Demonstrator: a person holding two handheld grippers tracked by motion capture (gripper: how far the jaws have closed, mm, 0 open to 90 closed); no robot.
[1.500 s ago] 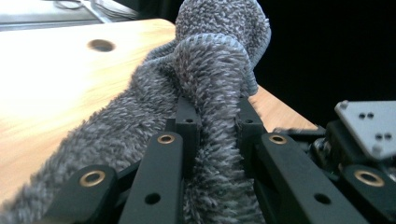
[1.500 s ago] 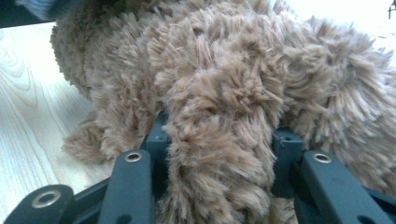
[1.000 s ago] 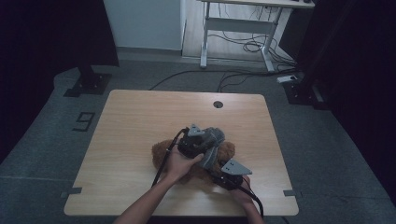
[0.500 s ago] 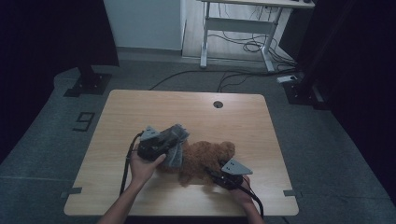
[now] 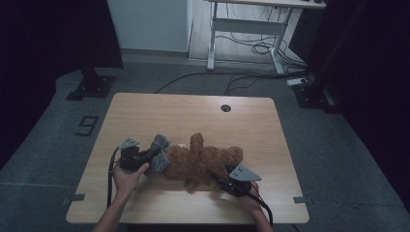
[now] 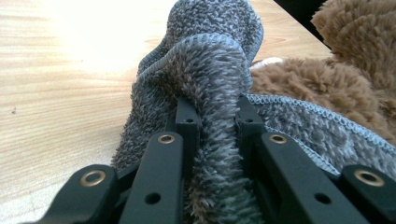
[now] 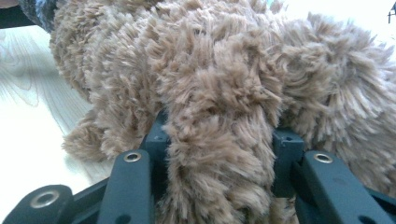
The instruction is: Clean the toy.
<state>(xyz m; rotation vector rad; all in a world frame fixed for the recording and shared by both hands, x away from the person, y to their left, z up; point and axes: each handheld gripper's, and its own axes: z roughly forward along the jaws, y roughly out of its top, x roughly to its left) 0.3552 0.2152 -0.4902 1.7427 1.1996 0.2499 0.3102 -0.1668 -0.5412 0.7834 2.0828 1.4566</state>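
We see a wooden table (image 5: pixel 145 116) from the high view, with a brown plush teddy bear (image 5: pixel 203 162) lying on it near the front edge. Both of our hands come in from the bottom, each holding a claw.

The left gripper (image 5: pixel 145 157) sits at the bear's left end, and its jaws are pinched onto a grey fluffy cloth (image 5: pixel 160 153). In the left gripper view the grey fluffy cloth (image 6: pixel 215 93) rises straight up between the two black jaws, which press it from both sides. A fold of it bulges just ahead of the jaw tips, and more of it spreads to the right of the claw, its stitched hem running along there. Beyond that hem, ahead and to the right of the claw, the bear's brown fur (image 6: pixel 327 84) touches the cloth. To the left of the claw lies bare table (image 6: pixel 56 84).

The right gripper (image 5: pixel 223 180) sits at the bear's lower right side, against its fur. In the right gripper view, a thick lump of the teddy bear (image 7: pixel 219 140) fills the gap between the jaws, which clamp it from either side. The rest of the bear spreads ahead of the claw and to both sides. To the left of the claw we see pale table top (image 7: pixel 32 130), and far ahead at upper left a bit of the grey cloth (image 7: pixel 42 11).
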